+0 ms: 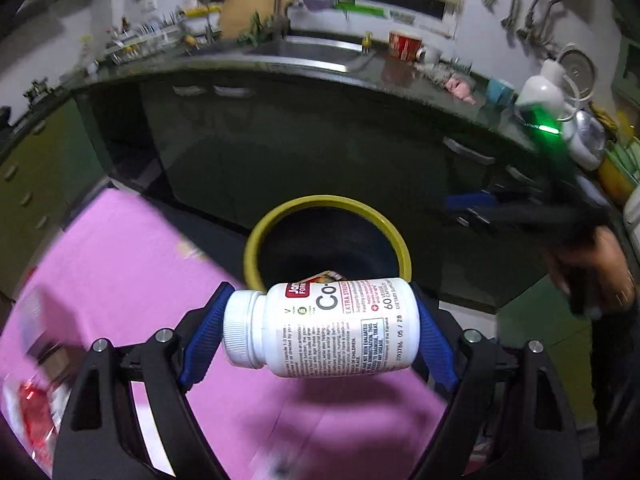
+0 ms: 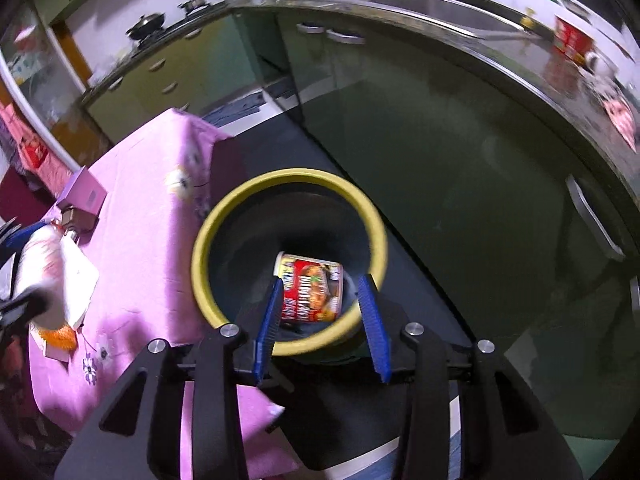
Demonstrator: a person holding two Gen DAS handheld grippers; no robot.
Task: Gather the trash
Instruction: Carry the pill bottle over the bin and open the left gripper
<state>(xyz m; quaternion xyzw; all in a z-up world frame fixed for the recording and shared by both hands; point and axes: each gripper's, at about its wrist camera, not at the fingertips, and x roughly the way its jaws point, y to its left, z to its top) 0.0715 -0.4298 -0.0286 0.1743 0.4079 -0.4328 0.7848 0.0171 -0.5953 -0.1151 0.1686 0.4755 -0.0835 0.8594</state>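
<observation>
My left gripper point(image 1: 320, 326) is shut on a white pill bottle point(image 1: 324, 326), held sideways with its cap to the left, above the pink table edge and just short of the yellow-rimmed bin point(image 1: 256, 248). My right gripper point(image 2: 322, 320) is open and empty, above the bin's point(image 2: 200, 256) near rim. A red instant noodle cup point(image 2: 312, 288) lies on its side at the bin's bottom. The left gripper with the bottle point(image 2: 40, 264) shows blurred at the left of the right wrist view. The right gripper point(image 1: 520, 208) shows at the right of the left wrist view.
The table has a pink cloth point(image 2: 140, 208) with a purple box point(image 2: 84, 192), papers point(image 2: 80, 280) and a red wrapper point(image 1: 32, 408). Dark green kitchen cabinets point(image 2: 440, 128) and a counter with a sink point(image 1: 304, 50) stand behind the bin.
</observation>
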